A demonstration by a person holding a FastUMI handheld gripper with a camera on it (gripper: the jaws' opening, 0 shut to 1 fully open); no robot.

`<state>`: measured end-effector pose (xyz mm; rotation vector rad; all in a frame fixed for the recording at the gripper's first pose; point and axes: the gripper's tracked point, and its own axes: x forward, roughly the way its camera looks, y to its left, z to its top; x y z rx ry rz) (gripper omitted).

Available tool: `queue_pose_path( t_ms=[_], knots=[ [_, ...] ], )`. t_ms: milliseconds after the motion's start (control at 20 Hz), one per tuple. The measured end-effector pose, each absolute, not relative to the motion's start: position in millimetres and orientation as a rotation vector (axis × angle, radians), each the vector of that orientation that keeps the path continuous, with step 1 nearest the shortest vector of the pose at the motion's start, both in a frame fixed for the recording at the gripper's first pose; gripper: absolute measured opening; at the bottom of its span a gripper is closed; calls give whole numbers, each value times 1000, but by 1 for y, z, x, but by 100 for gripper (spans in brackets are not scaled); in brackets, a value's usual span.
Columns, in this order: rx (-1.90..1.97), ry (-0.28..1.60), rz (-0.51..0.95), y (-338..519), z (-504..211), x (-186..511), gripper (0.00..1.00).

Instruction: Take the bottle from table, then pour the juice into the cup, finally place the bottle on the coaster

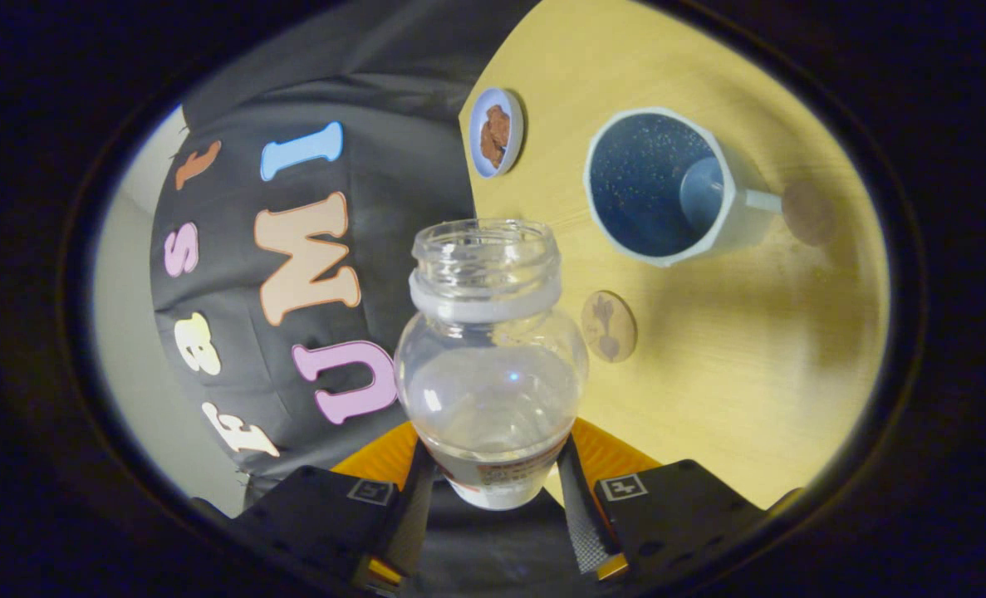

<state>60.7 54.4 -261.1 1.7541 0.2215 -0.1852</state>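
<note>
So the gripper (490,490) is clamping both fingers around the lower body of the bottle (490,365), which is sitting open-mouthed with clear liquid inside; its label is peeking out between the fingers, too blurry to read. Beyond it on the wooden surface (733,365), the cup (667,187) is showing its speckled inside, the coaster (608,325) is lying just beside the bottle, and a small dish (496,131) is sitting near the cup.

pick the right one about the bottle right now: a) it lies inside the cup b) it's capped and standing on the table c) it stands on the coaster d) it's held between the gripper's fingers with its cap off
d: the bottle sits clamped between both fingers of the gripper, its mouth open with no cap, while the coaster and the cup lie apart from it on the table beyond.
</note>
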Motion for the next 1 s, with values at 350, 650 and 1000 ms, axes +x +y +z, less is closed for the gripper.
queue_pose_path(
  t_ms=[350, 650, 1000],
  knots=[
    [1860, 197, -188, 52, -258, 62, 74],
    [1920, 203, -186, 50, -256, 60, 74],
    [1957, 226, -164, 54, -252, 61, 74]
  ],
)
